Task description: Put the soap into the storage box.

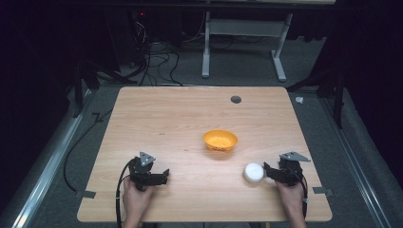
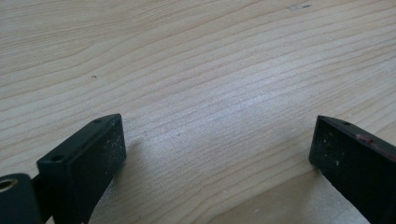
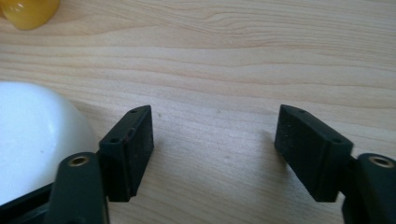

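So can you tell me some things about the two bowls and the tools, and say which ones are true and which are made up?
1. The orange bowl sits near the middle of the table. True.
2. The white bowl is stacked inside the orange bowl. False: it stands apart, nearer the person, right beside the right tool.
3. The right tool is squeezing the white bowl. False: in the right gripper view its jaws stand apart with bare wood between them, and the white bowl lies outside the left jaw.
4. The left tool has nothing between its jaws. True.
5. The left tool is touching the orange bowl. False: it is well away from it, near the table's front edge.
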The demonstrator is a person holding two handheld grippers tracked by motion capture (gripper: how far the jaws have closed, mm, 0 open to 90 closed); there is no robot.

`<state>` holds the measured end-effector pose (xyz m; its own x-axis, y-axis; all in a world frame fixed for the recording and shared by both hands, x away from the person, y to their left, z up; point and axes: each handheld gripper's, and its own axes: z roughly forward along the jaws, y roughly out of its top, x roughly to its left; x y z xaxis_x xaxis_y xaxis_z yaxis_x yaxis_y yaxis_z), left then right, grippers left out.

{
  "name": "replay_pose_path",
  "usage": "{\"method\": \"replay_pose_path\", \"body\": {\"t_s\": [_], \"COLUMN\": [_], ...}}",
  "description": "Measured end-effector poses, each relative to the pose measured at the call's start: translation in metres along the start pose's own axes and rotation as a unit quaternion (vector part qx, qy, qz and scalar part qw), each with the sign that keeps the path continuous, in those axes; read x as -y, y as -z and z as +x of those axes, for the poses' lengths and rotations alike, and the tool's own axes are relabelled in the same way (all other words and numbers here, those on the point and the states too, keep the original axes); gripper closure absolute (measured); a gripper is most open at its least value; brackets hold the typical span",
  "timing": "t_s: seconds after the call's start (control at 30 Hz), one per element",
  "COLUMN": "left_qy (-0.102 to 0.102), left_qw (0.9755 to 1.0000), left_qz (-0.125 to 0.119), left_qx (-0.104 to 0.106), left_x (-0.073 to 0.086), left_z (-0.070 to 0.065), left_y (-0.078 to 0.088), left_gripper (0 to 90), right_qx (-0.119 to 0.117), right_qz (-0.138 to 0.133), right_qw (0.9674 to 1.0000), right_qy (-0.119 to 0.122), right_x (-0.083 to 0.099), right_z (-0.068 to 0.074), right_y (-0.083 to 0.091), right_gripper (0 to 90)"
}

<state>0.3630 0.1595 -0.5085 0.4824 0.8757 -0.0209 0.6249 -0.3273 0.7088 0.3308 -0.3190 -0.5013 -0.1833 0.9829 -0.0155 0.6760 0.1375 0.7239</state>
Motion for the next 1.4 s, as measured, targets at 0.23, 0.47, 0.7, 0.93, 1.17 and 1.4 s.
{"method": "replay_pose_path", "body": {"t_s": [0.23, 0.47, 0.7, 0.93, 1.17, 1.4], "left_qy": [-0.001, -0.001, -0.001, -0.002, -0.002, -0.002], "left_qw": [1.0000, 1.0000, 1.0000, 1.0000, 1.0000, 1.0000], "left_qz": [-0.002, -0.003, -0.005, -0.005, -0.005, -0.005], "left_qx": [0.000, 0.001, 0.001, 0.001, 0.001, 0.001], "left_x": [0.000, 0.001, 0.001, 0.001, 0.001, 0.001], "left_z": [0.000, 0.000, 0.000, 0.000, 0.000, 0.000], "left_y": [0.001, 0.001, 0.001, 0.001, 0.001, 0.001], "left_gripper": [5.8, 7.0, 7.6, 7.8, 8.0, 8.0], "right_qx": [-0.003, -0.010, -0.023, -0.037, -0.060, -0.087], "right_qz": [-0.005, -0.016, -0.051, -0.056, -0.063, -0.069], "right_qw": [0.9999, 0.9991, 0.9976, 0.9970, 0.9958, 0.9938], "right_qy": [-0.015, -0.038, -0.041, -0.039, -0.029, 0.000], "right_x": [0.005, 0.008, 0.011, 0.013, 0.013, 0.009], "right_z": [-0.002, -0.003, -0.005, -0.001, 0.012, 0.032], "right_y": [0.010, 0.022, 0.040, 0.047, 0.050, 0.054], "right_gripper": [31.3, 31.5, 30.6, 29.4, 28.0, 23.7]}}
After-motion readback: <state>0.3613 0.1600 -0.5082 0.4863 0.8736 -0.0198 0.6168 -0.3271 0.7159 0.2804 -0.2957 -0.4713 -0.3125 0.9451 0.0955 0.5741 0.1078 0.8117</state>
